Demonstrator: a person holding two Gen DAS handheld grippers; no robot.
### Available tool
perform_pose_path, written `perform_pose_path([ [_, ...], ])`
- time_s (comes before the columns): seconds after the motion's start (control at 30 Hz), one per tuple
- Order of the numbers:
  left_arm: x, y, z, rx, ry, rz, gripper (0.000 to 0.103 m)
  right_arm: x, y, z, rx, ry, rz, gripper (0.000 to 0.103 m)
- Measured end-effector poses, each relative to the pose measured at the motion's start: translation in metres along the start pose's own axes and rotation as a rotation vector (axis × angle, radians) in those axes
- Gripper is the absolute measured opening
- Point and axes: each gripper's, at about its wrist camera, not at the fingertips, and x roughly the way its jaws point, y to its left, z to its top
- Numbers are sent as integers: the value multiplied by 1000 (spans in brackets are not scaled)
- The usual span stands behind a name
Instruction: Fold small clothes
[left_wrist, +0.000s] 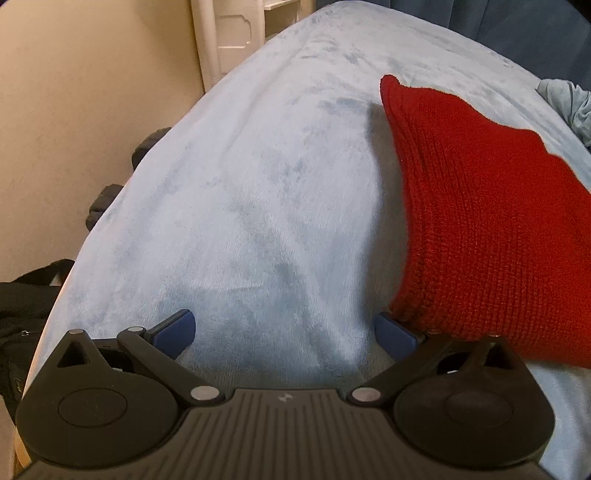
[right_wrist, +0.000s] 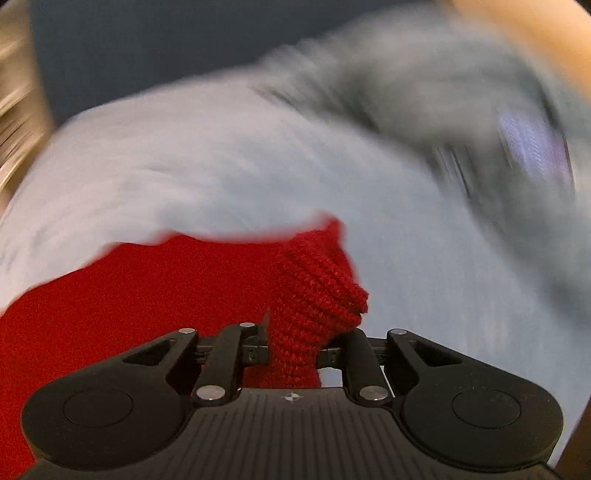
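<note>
Left wrist view shows a pale blue plush bed cover (left_wrist: 258, 206) carrying a red ribbed knit garment (left_wrist: 480, 221), one side raised. The fold looks under way; next, that edge must be laid across. Right gripper (right_wrist: 295, 354) pinches a bunched corner; left gripper (left_wrist: 284, 332) is spread, empty.

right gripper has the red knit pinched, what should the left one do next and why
Probably close the left gripper on the red knit's near edge: its jaws stand open and empty beside that edge, while the right gripper already pinches a bunched corner above the pale blue blanket.
</note>
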Motion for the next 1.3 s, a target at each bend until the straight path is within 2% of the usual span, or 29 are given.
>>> perform_pose_path([
  [0.03,0,3,1,-10,3,-11,103,-16,34,2,-126,-77,17,15],
  [0.1,-3,12,3,-45,3,-34,103,-50,107,-14,-393,-224,87,15],
  [0.2,-10,37,5,-133,-7,-51,103,-86,192,-81,-778,-348,239,15],
  [0.27,-8,54,6,-205,6,-44,103,-90,223,-134,-975,-348,326,16],
  [0.33,-5,66,7,-280,20,-66,103,-83,239,-173,-1070,-276,391,16],
  [0.4,-7,70,7,-306,12,-85,103,-80,244,-197,-1122,-324,352,17],
  [0.43,-7,68,7,-299,9,-88,103,-79,242,-198,-1120,-336,345,17],
  [0.53,-9,61,10,-267,3,-94,103,-80,233,-182,-1036,-301,414,23],
  [0.57,-11,62,10,-266,-3,-102,103,-80,231,-179,-1032,-292,427,33],
  [0.6,-13,63,10,-270,-10,-113,103,-82,233,-178,-1036,-275,445,37],
  [0.63,-14,63,10,-277,-18,-121,103,-86,233,-178,-1032,-262,468,48],
  [0.67,-17,65,11,-286,-25,-131,103,-92,230,-178,-1015,-248,516,57],
  [0.77,-29,73,13,-288,-55,-170,103,-120,223,-183,-976,-233,644,57],
  [0.87,-50,77,16,-287,-99,-216,103,-144,204,-178,-948,-254,704,54],
  [0.97,-72,68,23,-235,-138,-279,103,-154,177,-165,-848,-300,653,50],
  [1.03,-84,52,28,-162,-161,-290,103,-151,164,-154,-729,-355,533,50],
  [1.1,-89,27,27,-81,-160,-284,103,-139,154,-148,-622,-378,364,51],
  [1.13,-89,15,26,-41,-148,-279,103,-128,153,-145,-593,-335,309,50],
  [1.17,-85,2,23,5,-135,-263,103,-117,154,-146,-580,-279,298,44],
  [1.23,-68,-20,14,114,-114,-144,103,-93,159,-157,-607,-138,339,38],
  [1.27,-54,-27,7,168,-88,-69,103,-85,163,-167,-641,-108,352,36],
  [1.3,-47,-26,1,175,-75,-64,103,-81,166,-175,-676,-119,353,36],
])
